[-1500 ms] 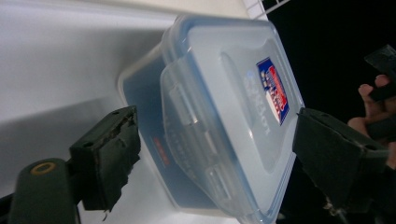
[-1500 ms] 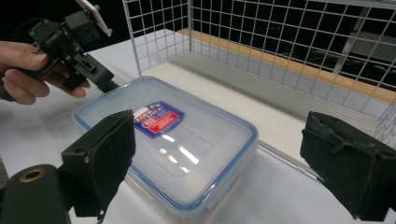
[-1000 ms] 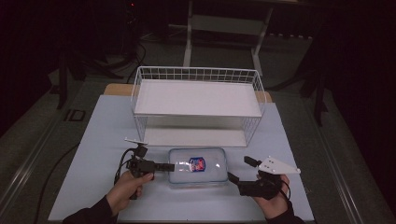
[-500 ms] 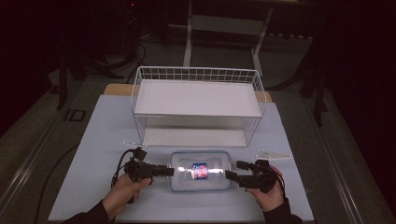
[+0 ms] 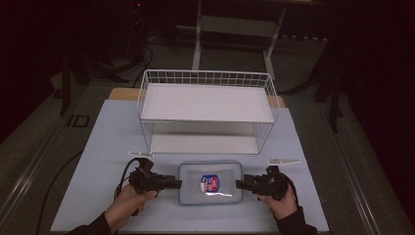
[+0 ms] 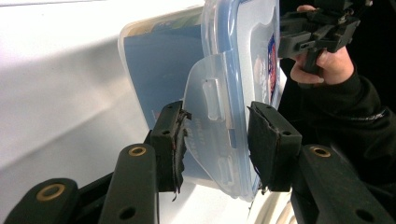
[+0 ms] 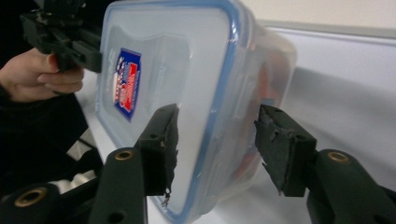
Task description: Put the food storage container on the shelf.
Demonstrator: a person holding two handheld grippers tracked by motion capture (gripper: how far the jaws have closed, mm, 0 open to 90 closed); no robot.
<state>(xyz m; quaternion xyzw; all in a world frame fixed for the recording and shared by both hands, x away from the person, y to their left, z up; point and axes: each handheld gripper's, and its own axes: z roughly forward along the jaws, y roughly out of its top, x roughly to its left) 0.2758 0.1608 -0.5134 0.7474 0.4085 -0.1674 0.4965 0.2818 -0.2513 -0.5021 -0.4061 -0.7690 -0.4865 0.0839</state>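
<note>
High view: lidded box (image 5: 210, 182) is set on the table (image 5: 107, 147) before the wire rack (image 5: 208, 110), contents unclear. Its end is pinched by the left gripper (image 5: 177, 183). Right gripper (image 5: 241, 184) has just been closing, jaws astride the other end, untouching.

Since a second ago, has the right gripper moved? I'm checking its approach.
Yes. The right gripper moved left toward the container, away from the table's right edge, its jaws closing around the container's end.
</note>
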